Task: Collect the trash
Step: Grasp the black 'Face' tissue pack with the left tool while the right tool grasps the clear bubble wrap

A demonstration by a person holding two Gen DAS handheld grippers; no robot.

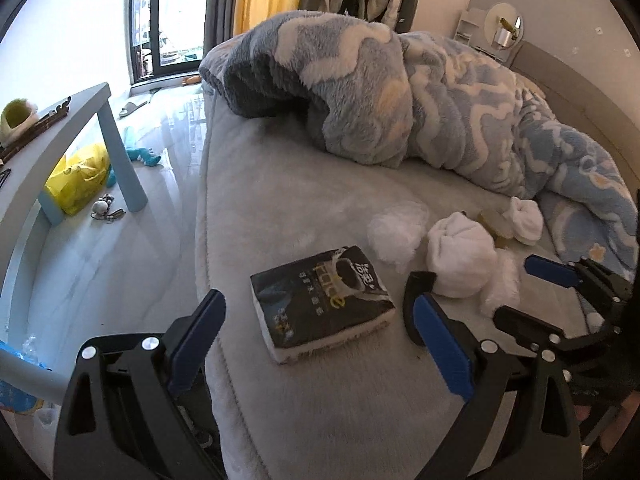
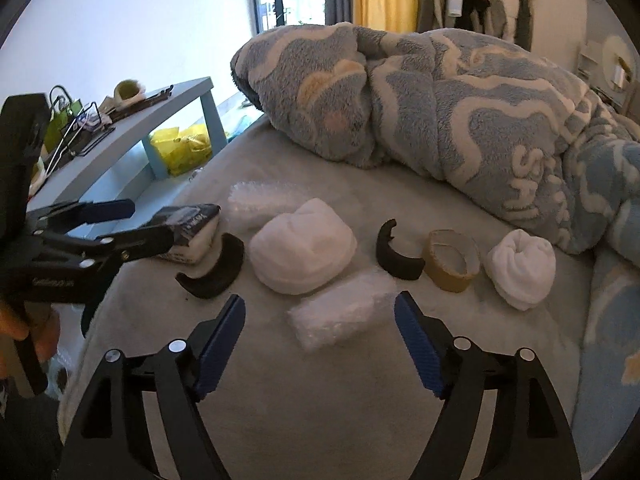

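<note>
Lying on the grey bed (image 2: 320, 420), the trash forms a loose row near its front edge: a clear plastic wrap (image 2: 340, 316) sits just ahead of the right gripper (image 2: 320, 336), whose blue-padded jaws stand wide apart with nothing between them. Just behind the wrap rests a large white bundle (image 2: 302, 256), and behind that a second crumpled plastic piece (image 2: 260, 200). To the left of the bundle lies a curved black piece (image 2: 216, 272); to its right a second black curved piece (image 2: 400, 260), then a brown tape roll (image 2: 452, 260) touching it, then a smaller white bundle (image 2: 520, 266). A dark tissue pack (image 1: 320, 304) lies flat near the bed's corner; in the left wrist view it falls between the spread jaws of the left gripper (image 1: 316, 336), which are apart and not touching it. In the right wrist view the left gripper (image 2: 156, 220) appears at the left edge, held by a hand (image 2: 36, 332), with the pack partly hidden behind one finger. Beyond the row a blue and white fleece blanket (image 2: 460, 120) is heaped across the bed. Beside the bed stands a light-blue table (image 2: 160, 120) bearing small items, with a yellow bag (image 1: 80, 176) on the floor beneath it.
</note>
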